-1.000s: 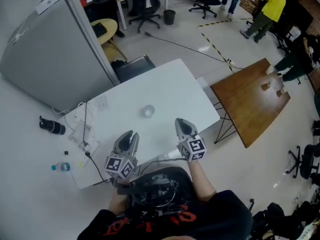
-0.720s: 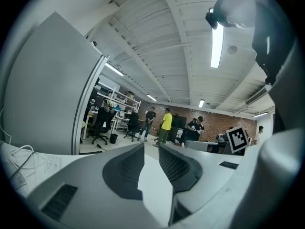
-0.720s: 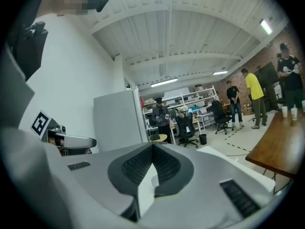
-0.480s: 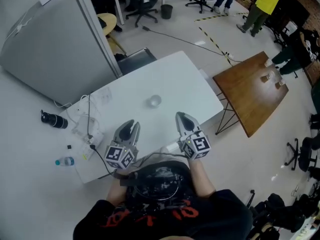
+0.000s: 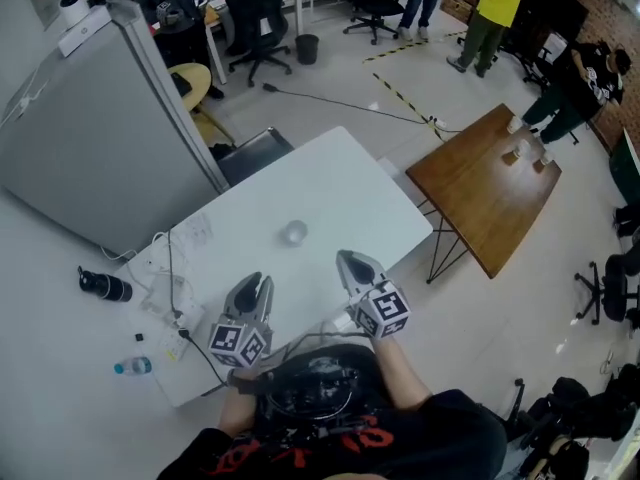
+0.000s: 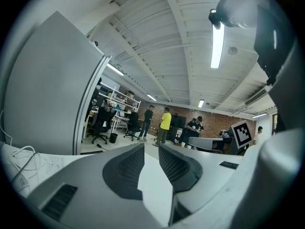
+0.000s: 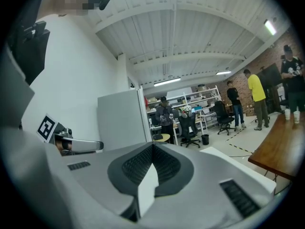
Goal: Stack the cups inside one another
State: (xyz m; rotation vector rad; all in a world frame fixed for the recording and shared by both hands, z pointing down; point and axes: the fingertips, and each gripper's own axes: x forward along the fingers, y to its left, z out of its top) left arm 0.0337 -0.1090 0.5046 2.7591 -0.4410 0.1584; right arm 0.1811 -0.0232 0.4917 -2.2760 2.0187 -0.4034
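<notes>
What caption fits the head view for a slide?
Left tongs and right tongs hover empty over white table, short of the clear cup.

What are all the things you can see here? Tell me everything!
white table: one, white, middle
cup: one, clear, on white table
wooden table: one, brown, right
partition: one, grey, left
water bottle: one, clear, floor left
cables: several, white and black, table's left edge
chairs: several, black, back
people: several, one in yellow, back right
left gripper: one, grey, near table edge, jaws apart, empty
right gripper: one, grey, near table edge, jaws shut, empty
</notes>
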